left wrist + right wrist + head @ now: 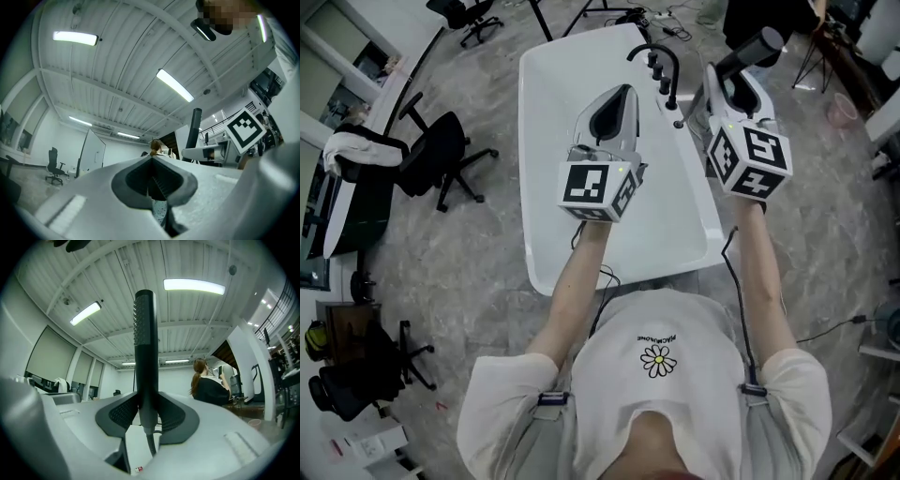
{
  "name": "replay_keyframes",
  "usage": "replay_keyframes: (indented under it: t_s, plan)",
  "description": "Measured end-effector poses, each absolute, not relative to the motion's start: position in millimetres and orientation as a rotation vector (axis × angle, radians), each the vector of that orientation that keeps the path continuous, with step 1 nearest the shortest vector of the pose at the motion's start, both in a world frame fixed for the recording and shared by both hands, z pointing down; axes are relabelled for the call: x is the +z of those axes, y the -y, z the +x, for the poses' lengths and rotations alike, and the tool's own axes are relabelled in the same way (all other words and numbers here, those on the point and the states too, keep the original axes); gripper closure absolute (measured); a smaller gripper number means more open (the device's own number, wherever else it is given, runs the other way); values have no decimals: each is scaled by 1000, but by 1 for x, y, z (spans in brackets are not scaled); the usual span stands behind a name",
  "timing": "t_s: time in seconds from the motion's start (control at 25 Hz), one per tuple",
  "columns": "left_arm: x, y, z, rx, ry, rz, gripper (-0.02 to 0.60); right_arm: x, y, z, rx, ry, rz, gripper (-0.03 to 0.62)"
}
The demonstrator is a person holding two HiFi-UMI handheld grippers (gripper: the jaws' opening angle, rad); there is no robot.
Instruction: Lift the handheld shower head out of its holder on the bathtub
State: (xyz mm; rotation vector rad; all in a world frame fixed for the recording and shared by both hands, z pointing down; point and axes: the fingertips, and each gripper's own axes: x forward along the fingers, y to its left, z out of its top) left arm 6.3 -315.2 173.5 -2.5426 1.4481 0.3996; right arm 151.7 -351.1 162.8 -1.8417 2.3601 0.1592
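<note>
The black stick-shaped handheld shower head (751,51) is up in the air, clear of the white bathtub (534,187), beyond its right rim. My right gripper (727,82) is shut on its lower handle. In the right gripper view the shower head (144,348) stands upright between the closed pads, and its hose (151,444) hangs down below them. The black faucet and knobs (660,67) sit on the tub's right ledge, just left of that gripper. My left gripper (615,105) hovers over the tub's basin. It is shut with nothing between its pads (165,180).
A black office chair (441,155) stands on the grey floor left of the tub, next to a desk (342,183). Tripod legs and cables (609,11) lie beyond the tub's far end. A person (207,385) sits in the background.
</note>
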Motion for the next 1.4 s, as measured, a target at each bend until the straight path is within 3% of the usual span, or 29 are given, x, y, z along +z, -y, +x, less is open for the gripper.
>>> replay_keyframes:
  t_s: [0.36, 1.4]
  plan:
    - [178, 287, 0, 369, -1510, -2495, 580, 203, 286, 133, 116, -2421, -1782, 444]
    - [187, 290, 0, 339, -1538, -2519, 581, 206, 276, 134, 142, -2427, -1785, 445]
